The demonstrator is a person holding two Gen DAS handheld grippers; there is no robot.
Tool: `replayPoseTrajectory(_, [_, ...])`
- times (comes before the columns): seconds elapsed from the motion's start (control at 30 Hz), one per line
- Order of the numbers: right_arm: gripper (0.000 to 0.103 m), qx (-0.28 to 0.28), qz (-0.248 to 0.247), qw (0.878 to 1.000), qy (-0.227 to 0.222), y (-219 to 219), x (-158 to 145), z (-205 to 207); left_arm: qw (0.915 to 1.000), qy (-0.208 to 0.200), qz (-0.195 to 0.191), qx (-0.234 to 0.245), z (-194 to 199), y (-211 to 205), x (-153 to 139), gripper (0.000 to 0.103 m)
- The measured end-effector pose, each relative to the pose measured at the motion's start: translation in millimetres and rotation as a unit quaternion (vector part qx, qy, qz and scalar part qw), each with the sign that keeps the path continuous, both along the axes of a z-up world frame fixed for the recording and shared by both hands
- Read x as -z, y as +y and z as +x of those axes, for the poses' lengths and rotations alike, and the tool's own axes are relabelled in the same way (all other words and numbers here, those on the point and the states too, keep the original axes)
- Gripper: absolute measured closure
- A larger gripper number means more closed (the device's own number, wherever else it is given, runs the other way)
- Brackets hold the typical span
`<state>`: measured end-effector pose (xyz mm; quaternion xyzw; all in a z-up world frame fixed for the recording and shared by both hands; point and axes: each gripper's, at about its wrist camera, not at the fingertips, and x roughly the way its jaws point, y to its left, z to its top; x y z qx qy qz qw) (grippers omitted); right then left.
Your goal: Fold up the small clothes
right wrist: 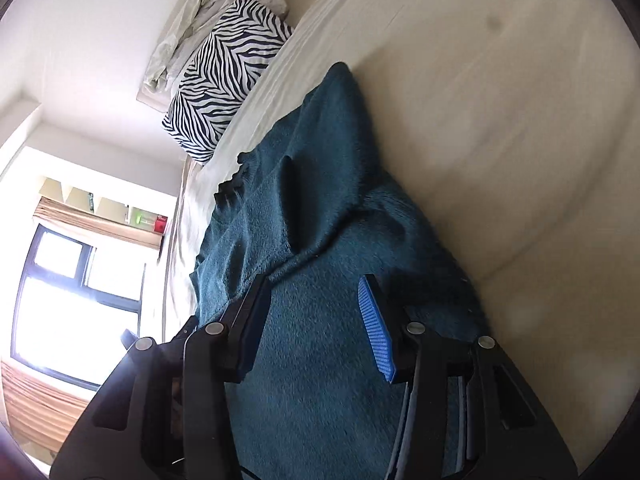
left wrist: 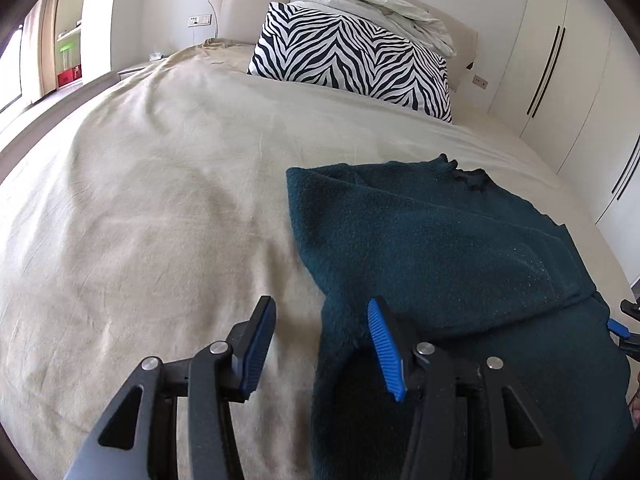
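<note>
Sweater (left wrist: 432,240) lies lengthwise toward the zebra pillow (left wrist: 352,60), right of the left gripper (left wrist: 322,344). Right gripper (right wrist: 316,328) hovers over it, nearer. Both jaws spread, pinching nothing.

one teal sweater (left wrist: 432,240), one zebra pillow (left wrist: 352,60), two tools (left wrist: 322,340)

zebra pillow (left wrist: 352,60) — crumpled bedding (left wrist: 380,4), wardrobe (left wrist: 560,60)

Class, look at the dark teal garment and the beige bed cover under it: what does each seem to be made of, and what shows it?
Dark teal garment: probably knitted wool or fleece; matte, fuzzy nap, thick soft folds.
Beige bed cover: likely woven cotton; matte, smooth, with fine creases.
</note>
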<state>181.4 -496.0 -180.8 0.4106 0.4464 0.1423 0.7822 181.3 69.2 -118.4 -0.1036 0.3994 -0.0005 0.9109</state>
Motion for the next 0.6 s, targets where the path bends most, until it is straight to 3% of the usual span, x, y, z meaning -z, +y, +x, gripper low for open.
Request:
replayPoseTrajectory(0.07, [0.052,0.026,-0.003,1.000,-0.005,-18,-6,-33,1.0000,0.001,-0.008,0.001,-33,3,-6,0.050])
replayPoseTrajectory(0.3, [0.052,0.079,-0.017,0.997,-0.007,-45,-10,-132,0.9970,0.032,-0.070,0.011,-138,-4,-8,0.032])
replayPoseTrajectory(0.43, [0.052,0.092,-0.095,0.991,0.017,-46,-6,-169,0.9886,0.072,-0.132,0.013,-183,-10,8,0.031])
replayPoseTrajectory(0.6, [0.052,0.082,-0.112,0.990,0.016,-45,-1,-206,0.9834,0.087,-0.156,0.031,-221,-18,4,0.031])
